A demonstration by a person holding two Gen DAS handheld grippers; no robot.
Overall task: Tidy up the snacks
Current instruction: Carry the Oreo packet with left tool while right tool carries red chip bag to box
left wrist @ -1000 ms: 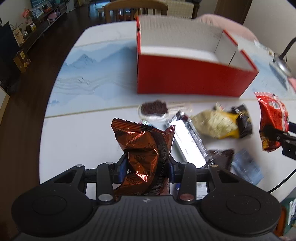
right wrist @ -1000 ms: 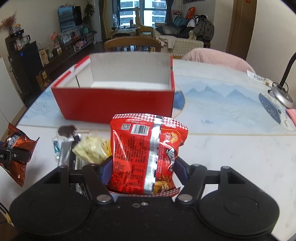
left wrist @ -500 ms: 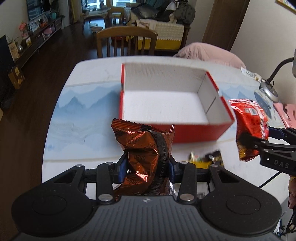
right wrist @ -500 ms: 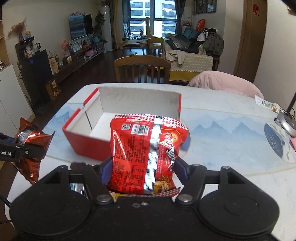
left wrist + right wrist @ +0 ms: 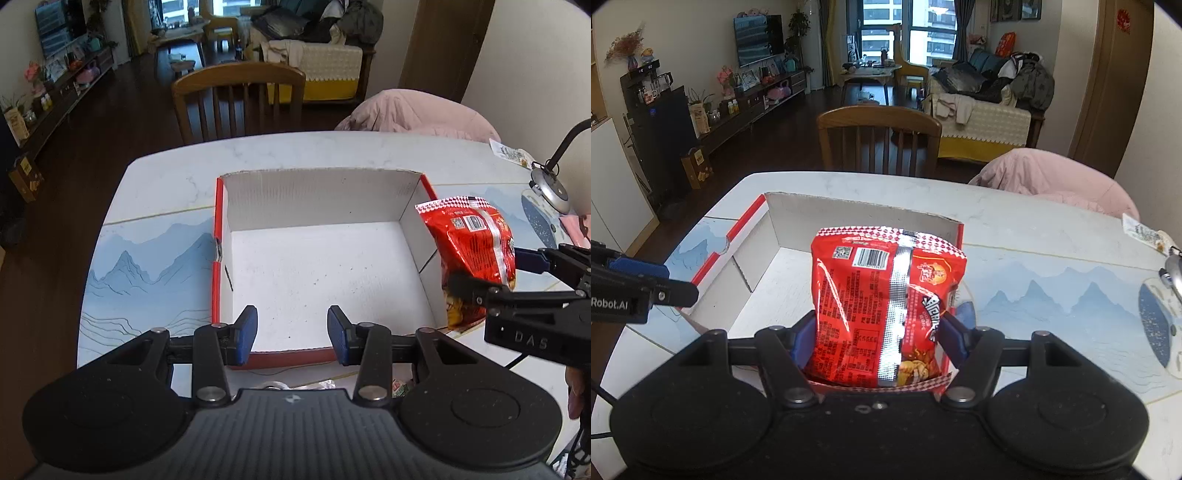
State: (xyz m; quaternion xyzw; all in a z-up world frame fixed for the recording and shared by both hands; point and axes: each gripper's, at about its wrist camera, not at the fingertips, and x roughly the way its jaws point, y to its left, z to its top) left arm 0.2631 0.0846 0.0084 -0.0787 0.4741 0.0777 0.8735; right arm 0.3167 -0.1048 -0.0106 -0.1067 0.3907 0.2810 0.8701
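Red crinkly plastic snack bag (image 5: 886, 306) clamped at its lower half in right gripper (image 5: 882, 343), over open red cardboard box (image 5: 775, 225) ahead. Light, soft, slippery film; best pinched mid-body. Left gripper (image 5: 291, 334) parted, empty, above box.

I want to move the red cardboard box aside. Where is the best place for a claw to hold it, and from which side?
Likely the near wall of the red box, from above with the open left claw: the top is open and the walls are thin, upright cardboard that fits between its jaws.
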